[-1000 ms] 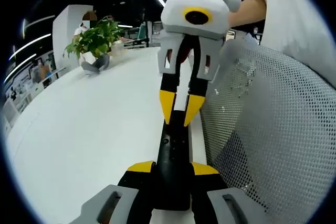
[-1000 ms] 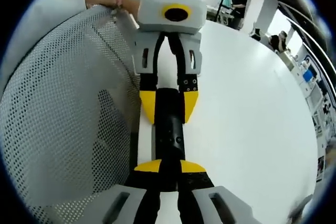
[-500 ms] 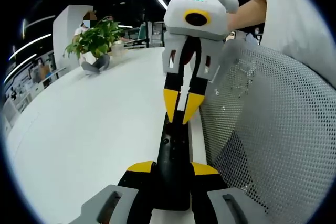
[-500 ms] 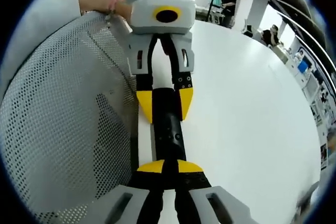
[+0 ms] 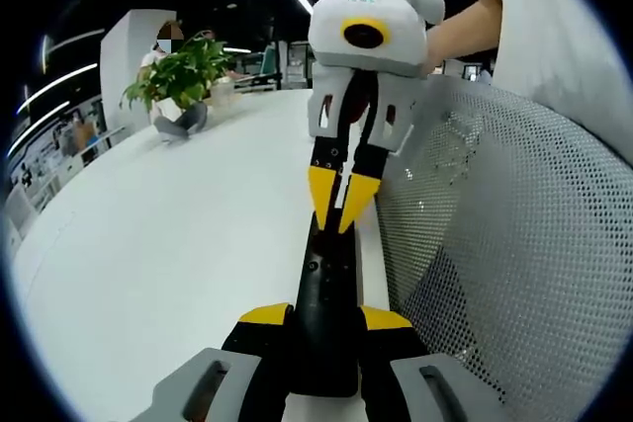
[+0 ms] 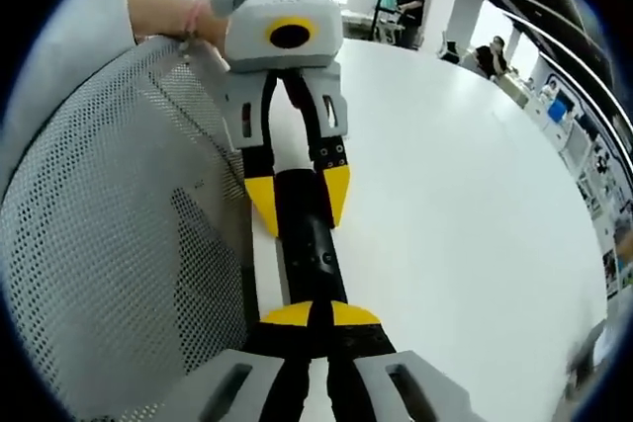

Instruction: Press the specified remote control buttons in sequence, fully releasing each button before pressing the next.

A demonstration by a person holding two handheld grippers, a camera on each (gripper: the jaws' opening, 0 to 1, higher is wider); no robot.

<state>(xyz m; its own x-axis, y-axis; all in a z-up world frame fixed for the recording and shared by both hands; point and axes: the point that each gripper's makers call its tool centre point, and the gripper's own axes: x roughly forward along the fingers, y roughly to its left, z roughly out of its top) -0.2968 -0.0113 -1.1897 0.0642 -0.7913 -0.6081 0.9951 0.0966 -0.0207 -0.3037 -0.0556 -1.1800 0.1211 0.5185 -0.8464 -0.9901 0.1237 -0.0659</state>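
I have the remote (image 5: 326, 284) clamped by one end in my left gripper (image 5: 326, 318), its jaws closed on it, the black body stretching out along the edge of the white surface (image 5: 168, 244), just beside a mesh chair back (image 5: 504, 244). My right gripper (image 5: 339, 207) points down at the remote's far end, jaws nearly together; I cannot tell whether the tips touch it. In the right gripper view the left gripper (image 6: 297, 200) straddles the remote (image 6: 309, 244). A plant (image 5: 178, 81) stands far across the surface from the remote.
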